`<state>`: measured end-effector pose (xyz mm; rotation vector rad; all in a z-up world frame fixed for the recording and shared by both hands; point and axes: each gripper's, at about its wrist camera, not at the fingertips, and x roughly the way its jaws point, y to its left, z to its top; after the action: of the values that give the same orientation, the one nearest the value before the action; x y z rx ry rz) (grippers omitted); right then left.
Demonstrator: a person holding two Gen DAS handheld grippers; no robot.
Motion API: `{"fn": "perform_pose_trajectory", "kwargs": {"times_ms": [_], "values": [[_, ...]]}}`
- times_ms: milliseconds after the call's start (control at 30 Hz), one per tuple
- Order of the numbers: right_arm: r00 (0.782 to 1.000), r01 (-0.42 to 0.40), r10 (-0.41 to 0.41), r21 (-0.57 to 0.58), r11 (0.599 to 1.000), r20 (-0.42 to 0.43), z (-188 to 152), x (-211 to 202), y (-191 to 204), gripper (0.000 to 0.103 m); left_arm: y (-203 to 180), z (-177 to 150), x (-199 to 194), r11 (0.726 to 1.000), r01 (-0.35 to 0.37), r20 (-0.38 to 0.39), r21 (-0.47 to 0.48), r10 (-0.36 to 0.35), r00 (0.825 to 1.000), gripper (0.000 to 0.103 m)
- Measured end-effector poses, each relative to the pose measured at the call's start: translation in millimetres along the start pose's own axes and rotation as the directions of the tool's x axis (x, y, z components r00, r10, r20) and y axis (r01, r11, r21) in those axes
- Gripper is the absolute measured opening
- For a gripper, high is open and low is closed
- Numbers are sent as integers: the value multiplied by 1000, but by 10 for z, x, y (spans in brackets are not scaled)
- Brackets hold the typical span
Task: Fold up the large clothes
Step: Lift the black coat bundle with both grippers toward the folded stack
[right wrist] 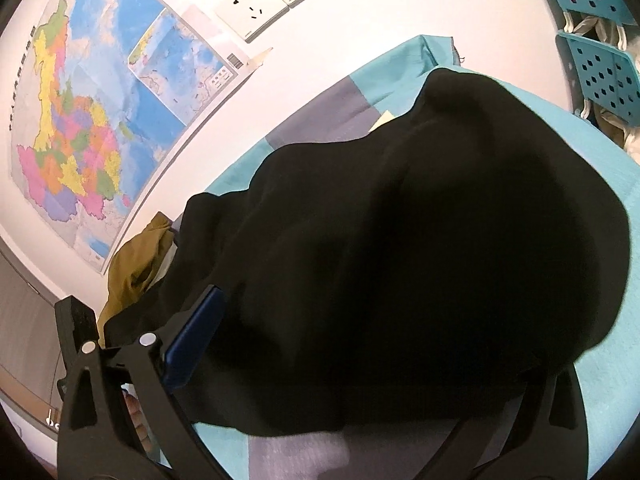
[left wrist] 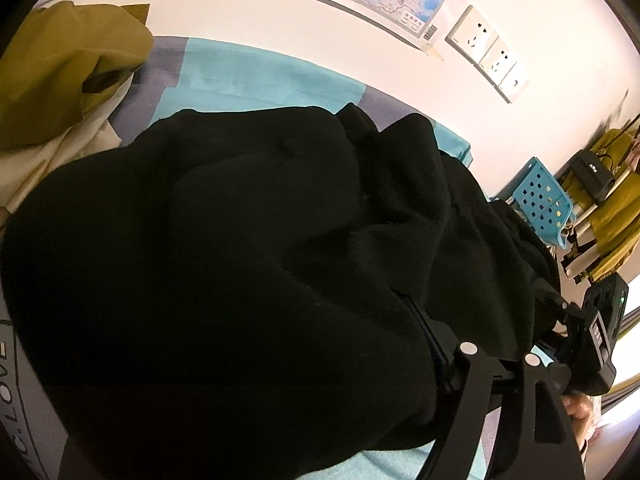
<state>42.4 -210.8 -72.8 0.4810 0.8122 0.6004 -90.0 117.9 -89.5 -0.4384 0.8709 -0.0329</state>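
A large black garment [left wrist: 260,260] lies bunched on the teal and grey bed sheet [left wrist: 248,76] and fills most of both views; it also shows in the right wrist view [right wrist: 420,248]. My left gripper [left wrist: 476,344] has cloth draped over its fingers and seems shut on the garment. My right gripper [right wrist: 360,380] has its blue-padded left finger [right wrist: 196,340] showing at the garment's edge. Its right finger is buried under the cloth. Its grip cannot be made out. The other gripper's body [left wrist: 600,332] shows at the right of the left wrist view.
An olive-green garment [left wrist: 68,64] lies over cream cloth at the bed's far left, also in the right wrist view [right wrist: 136,272]. Blue perforated baskets [left wrist: 540,200] stand by the wall. A map [right wrist: 92,112] and wall sockets [right wrist: 252,4] hang on the wall behind.
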Motion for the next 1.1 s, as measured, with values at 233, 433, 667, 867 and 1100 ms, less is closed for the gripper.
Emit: {"fn": "perform_pose_trajectory", "kwargs": {"times_ms": [233,433,667,867,1100], "values": [[1000,-9,9,12,1000,-8,72,84,14,98,-37,29,36,999,-34,6,22,34,999,81],[1000,-16,16,30,999,-21,126,135,9,98,-50,118,111,997,-58,8,50,58,998,89],[999,-40,40,55,998,3,170,168,-15,84,-43,209,169,997,-54,-8,61,54,998,82],[997,-69,71,93,993,-21,204,202,-148,57,-54,209,145,993,-81,2,80,81,997,67],[995,-82,85,67,994,-46,265,282,-59,60,-29,278,207,997,-64,-10,44,65,998,76]]}}
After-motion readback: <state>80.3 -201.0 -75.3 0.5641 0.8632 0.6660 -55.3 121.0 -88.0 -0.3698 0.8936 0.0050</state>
